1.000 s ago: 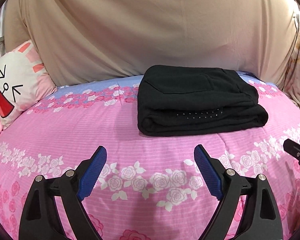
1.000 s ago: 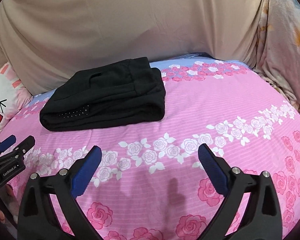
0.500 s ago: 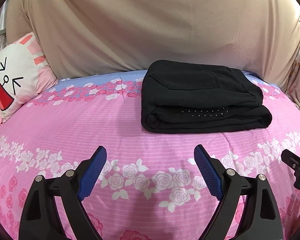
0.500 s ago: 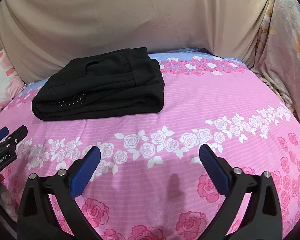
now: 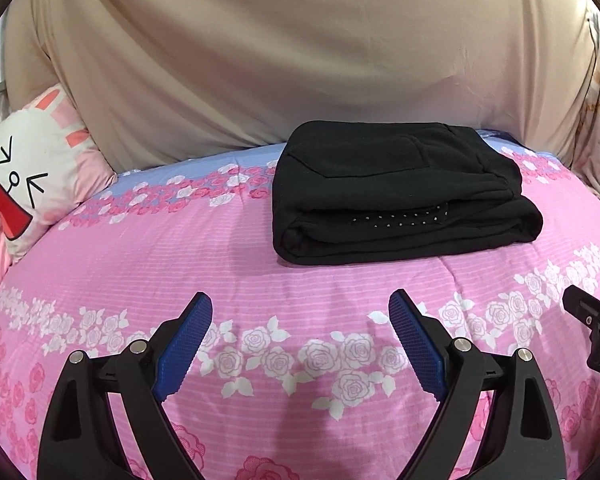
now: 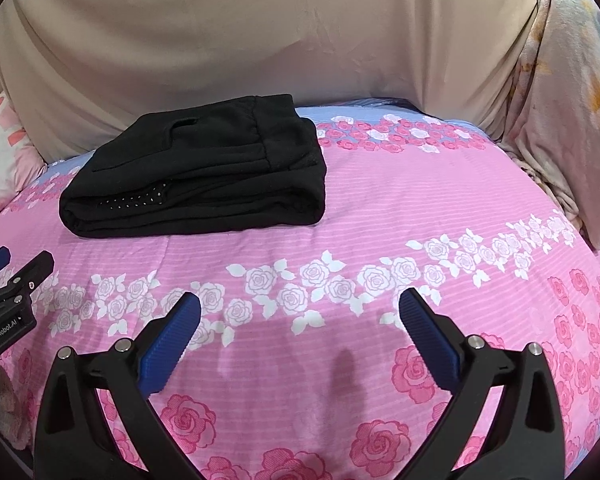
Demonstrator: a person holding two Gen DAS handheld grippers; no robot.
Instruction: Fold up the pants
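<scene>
Pants (image 5: 396, 188), black and soft-knit, folded into a thick rectangular bundle, lying flat toward the far side of the bed's pink quilt (image 5: 140, 264), close to the draped beige sheet (image 5: 260, 60). Row of tiny pale dots along one tucked layer at the near edge. Left gripper (image 5: 300, 320) hovering low over the white rose band, well apart from the bundle, ribbed blue fingers (image 5: 184, 344) spread wide, nothing between them. Cartoon rabbit pillow (image 5: 32, 172) at far left.

From the right wrist: pants (image 6: 204, 176) up and to the left, stacked layers showing at the right-hand corner, rounded fold at the near left. Right gripper (image 6: 300, 320) above the quilt (image 6: 420, 208), blue fingers (image 6: 428, 336) likewise parted and empty. Faded floral cloth (image 6: 568, 92) hanging at right.
</scene>
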